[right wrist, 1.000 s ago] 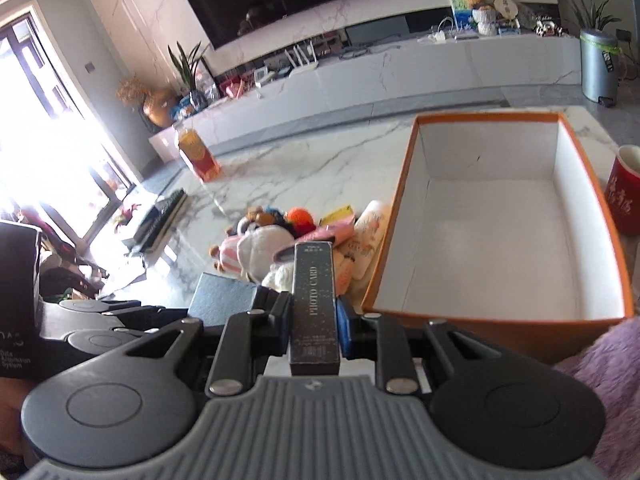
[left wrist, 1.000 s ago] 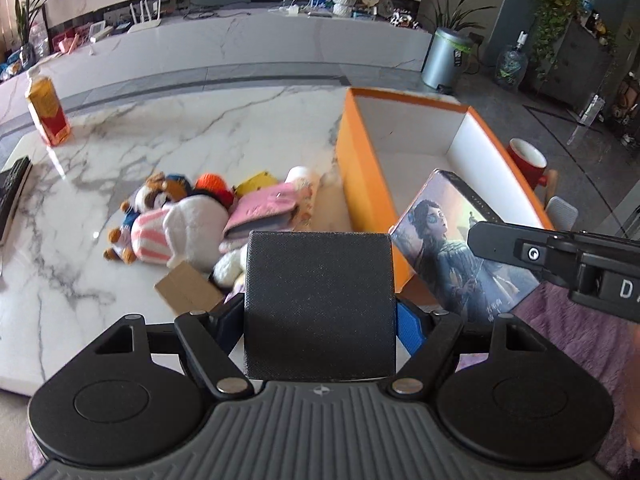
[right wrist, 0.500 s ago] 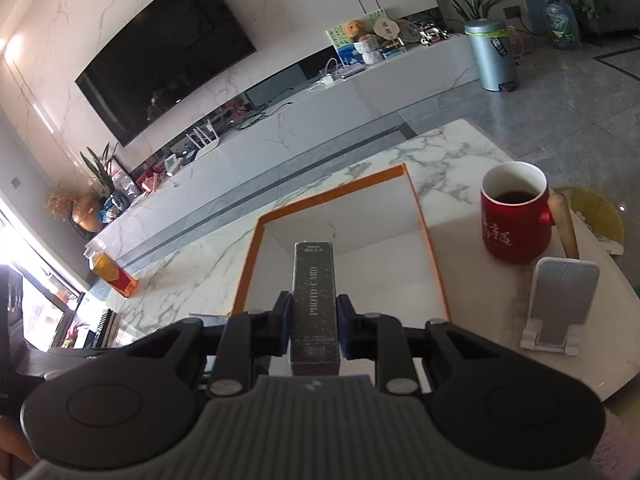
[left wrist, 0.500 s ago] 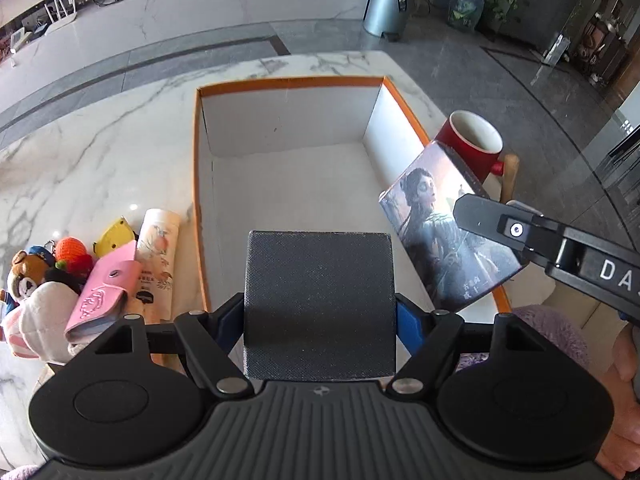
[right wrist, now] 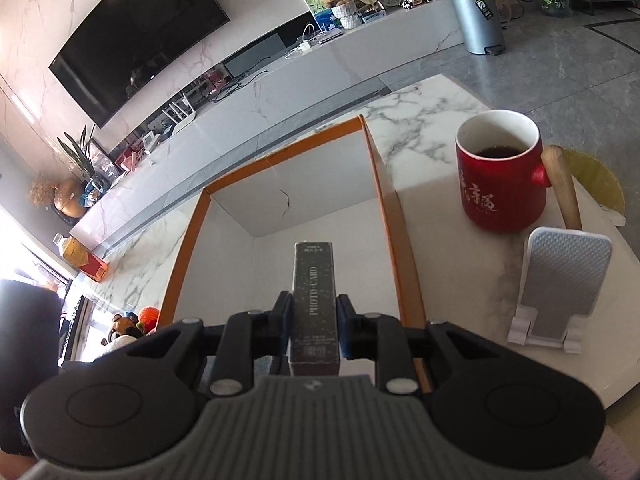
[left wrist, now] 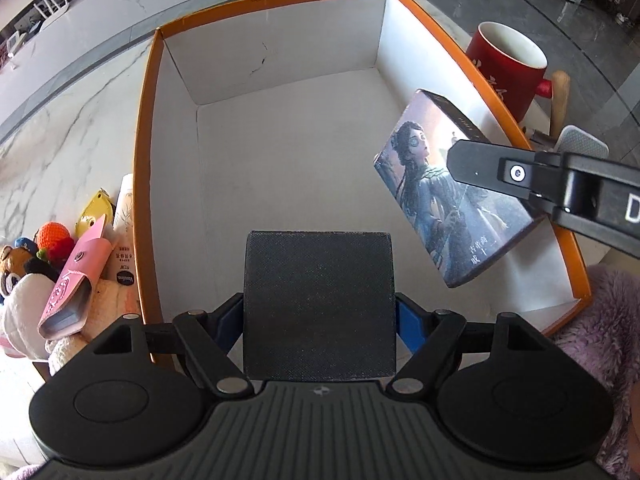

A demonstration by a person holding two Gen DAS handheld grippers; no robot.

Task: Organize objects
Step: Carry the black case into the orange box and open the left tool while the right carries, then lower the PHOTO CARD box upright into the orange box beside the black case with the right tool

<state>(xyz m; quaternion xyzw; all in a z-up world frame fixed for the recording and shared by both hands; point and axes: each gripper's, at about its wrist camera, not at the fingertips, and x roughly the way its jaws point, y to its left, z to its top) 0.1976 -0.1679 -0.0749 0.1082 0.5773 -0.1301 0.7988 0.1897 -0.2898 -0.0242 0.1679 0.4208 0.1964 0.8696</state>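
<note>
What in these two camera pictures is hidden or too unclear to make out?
- Left wrist view: the dark box in the left gripper hides the orange box's near floor.
- Left wrist view: the soft toys are cut off by the left edge.
- Right wrist view: the card box's picture face is edge-on, unseen.

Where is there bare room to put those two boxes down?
The white floor of the orange-rimmed cardboard box is entirely bare. Left of it, plush toys and a pink pouch crowd the marble; right, a red mug and white stand.
</note>
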